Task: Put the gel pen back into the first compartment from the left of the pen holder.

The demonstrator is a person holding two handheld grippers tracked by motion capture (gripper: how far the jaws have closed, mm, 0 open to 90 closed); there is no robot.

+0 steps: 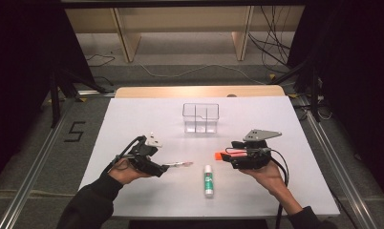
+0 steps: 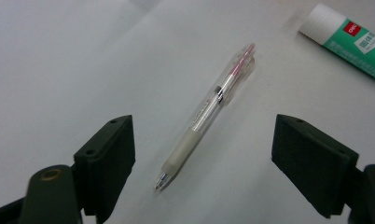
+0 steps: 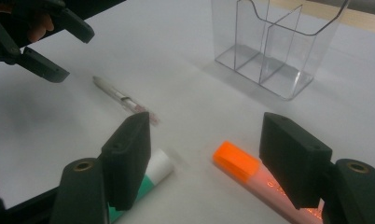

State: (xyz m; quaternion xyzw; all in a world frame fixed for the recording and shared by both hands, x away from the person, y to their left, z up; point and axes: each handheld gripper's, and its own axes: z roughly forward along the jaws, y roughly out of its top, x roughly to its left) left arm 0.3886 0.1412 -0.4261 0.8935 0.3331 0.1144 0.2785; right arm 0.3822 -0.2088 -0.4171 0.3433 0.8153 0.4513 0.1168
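left hand-held gripper (image 2: 202,154) jaws wide apart, straddling clear pen (image 2: 209,114) flat on table (image 1: 133,119), gripping nothing. right hand-held gripper (image 3: 206,161) also open, empty, over orange marker (image 3: 244,165). glue stick (image 1: 208,179) between them, untouched. risk: thin round pen may roll or skid out if jaws close off-centre or too high. clear divided holder (image 1: 201,117) near table's far edge, all compartments empty.

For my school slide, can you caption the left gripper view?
Open left gripper hovering around a clear plastic pen on the white table.
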